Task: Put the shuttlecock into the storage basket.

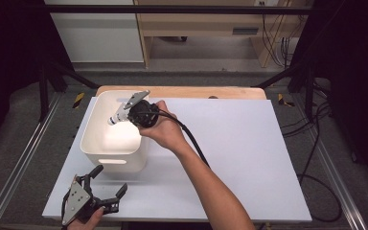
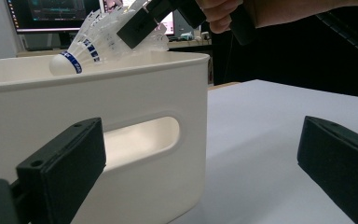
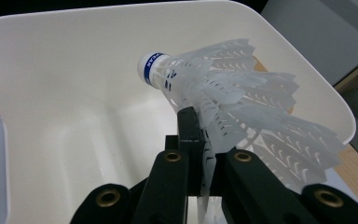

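One shuttlecock (image 3: 205,88), blue-banded with lettering too small to read, sits pinched by its feathers in our right gripper's (image 3: 193,135) jaws above the white bin (image 1: 96,143). Our left gripper (image 1: 106,184) rests wide open on the pale counter (image 1: 249,158); monitors glow behind.

You have a white shuttlecock (image 3: 223,88) with a blue band around its white cork. The bin (image 1: 106,150) below it is plain cream-white. Your grippers have black jaws. The table mat (image 1: 249,158) is pale grey over a light wood board (image 1: 196,92).
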`<state>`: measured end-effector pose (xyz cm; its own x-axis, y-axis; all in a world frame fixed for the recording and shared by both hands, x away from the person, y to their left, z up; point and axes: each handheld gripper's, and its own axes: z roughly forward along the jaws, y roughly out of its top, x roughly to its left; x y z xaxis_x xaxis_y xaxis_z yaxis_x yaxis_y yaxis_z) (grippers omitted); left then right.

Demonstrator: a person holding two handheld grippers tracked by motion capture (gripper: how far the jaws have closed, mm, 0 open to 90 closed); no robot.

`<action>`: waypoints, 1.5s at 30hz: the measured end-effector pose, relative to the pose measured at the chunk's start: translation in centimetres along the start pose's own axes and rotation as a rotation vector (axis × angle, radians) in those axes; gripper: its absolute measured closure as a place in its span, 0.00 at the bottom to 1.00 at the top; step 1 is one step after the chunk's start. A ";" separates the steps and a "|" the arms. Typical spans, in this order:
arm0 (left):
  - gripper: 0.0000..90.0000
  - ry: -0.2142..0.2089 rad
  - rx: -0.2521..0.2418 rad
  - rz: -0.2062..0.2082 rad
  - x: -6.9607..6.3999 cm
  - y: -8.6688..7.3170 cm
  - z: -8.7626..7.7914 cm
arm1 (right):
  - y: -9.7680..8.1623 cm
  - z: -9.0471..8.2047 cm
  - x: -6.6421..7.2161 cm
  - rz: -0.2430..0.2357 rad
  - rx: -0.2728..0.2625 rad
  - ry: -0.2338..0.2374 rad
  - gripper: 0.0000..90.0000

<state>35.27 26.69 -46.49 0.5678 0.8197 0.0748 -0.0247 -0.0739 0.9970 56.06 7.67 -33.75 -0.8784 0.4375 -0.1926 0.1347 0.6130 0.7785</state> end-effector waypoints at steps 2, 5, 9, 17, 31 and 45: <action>0.01 0.000 0.000 0.000 0.0 0.0 0.0 | 0.0 0.0 0.0 -0.003 0.000 0.000 0.99; 0.01 0.000 0.000 0.000 0.0 0.0 0.0 | 0.0 0.1 0.0 -0.006 0.004 -0.001 0.99; 0.01 0.000 0.001 -0.001 0.0 0.0 0.0 | 0.0 0.2 0.0 -0.007 0.007 -0.001 0.99; 0.01 -0.001 0.000 0.000 0.0 0.0 0.0 | -0.1 0.4 0.1 -0.011 0.016 0.002 0.99; 0.01 -0.002 0.000 0.001 0.0 0.0 0.0 | -0.2 1.3 0.5 -0.016 0.026 0.019 0.99; 0.01 -0.002 0.000 0.001 0.0 0.0 0.0 | -0.4 1.8 0.6 -0.023 0.054 0.023 0.99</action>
<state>35.26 26.66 -46.47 0.5695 0.8185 0.0753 -0.0251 -0.0743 0.9969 56.27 8.91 -35.24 -0.8917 0.4083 -0.1954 0.1386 0.6572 0.7409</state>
